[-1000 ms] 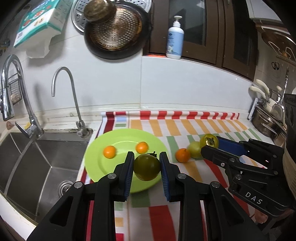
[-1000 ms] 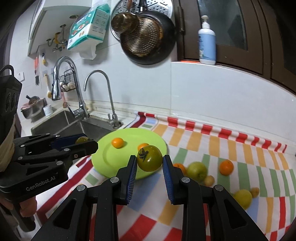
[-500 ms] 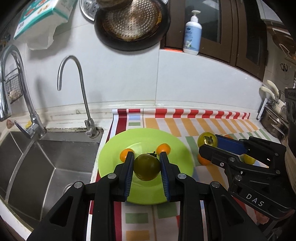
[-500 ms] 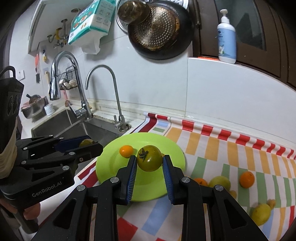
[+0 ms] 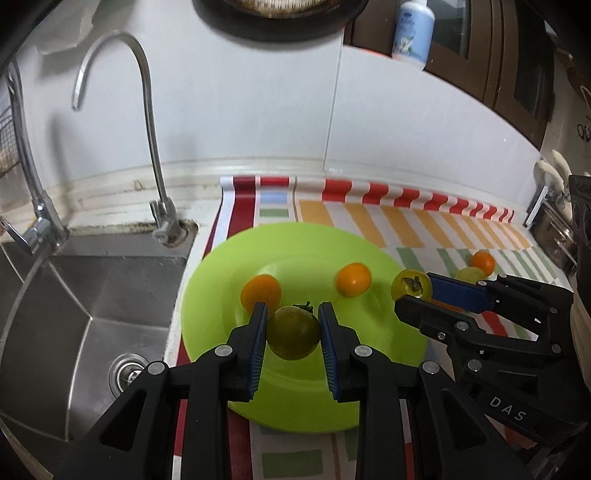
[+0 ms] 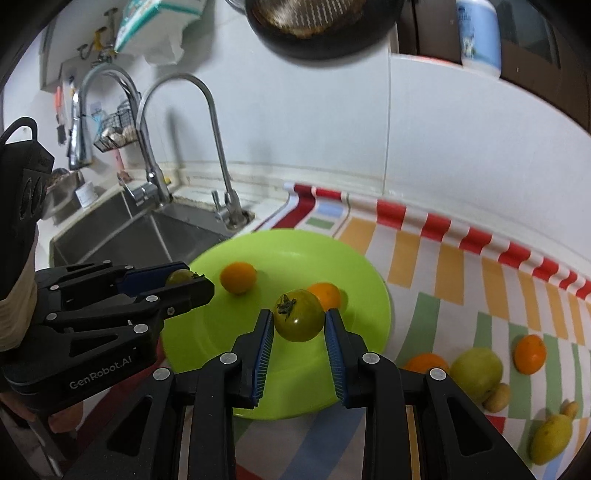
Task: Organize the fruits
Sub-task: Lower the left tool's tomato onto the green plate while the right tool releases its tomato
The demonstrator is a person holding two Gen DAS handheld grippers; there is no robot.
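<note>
Over the lime-green plate (image 5: 207, 295) at the bench's sink-side edge, my left tongs (image 5: 293, 334) grip one green tomato (image 5: 293, 338) and my right tongs (image 6: 299, 328) pinch another green tomato (image 6: 299, 315). Two oranges (image 5: 260, 291) already lie in the plate.

I count two grippers: left gripper (image 5: 293, 334) and right gripper (image 6: 299, 326), one green tomato each, so two green tomatoes (image 5: 293, 338) (image 6: 299, 320). One green plate (image 6: 295, 254). Two oranges on the plate (image 6: 238, 277) (image 6: 325, 293), two more oranges on the striped cloth (image 6: 530, 353) (image 6: 424, 362), four total. One pale green round fruit (image 6: 476, 371). One yellow-green pear-shaped fruit (image 6: 550, 437). Two small tan fruits (image 6: 498, 397) (image 6: 570, 408). One striped cloth (image 6: 454, 258). One sink (image 5: 92, 295), two faucets (image 5: 147, 122) (image 5: 22, 147). One pump bottle (image 6: 478, 33). One hanging pan (image 6: 317, 26).
</note>
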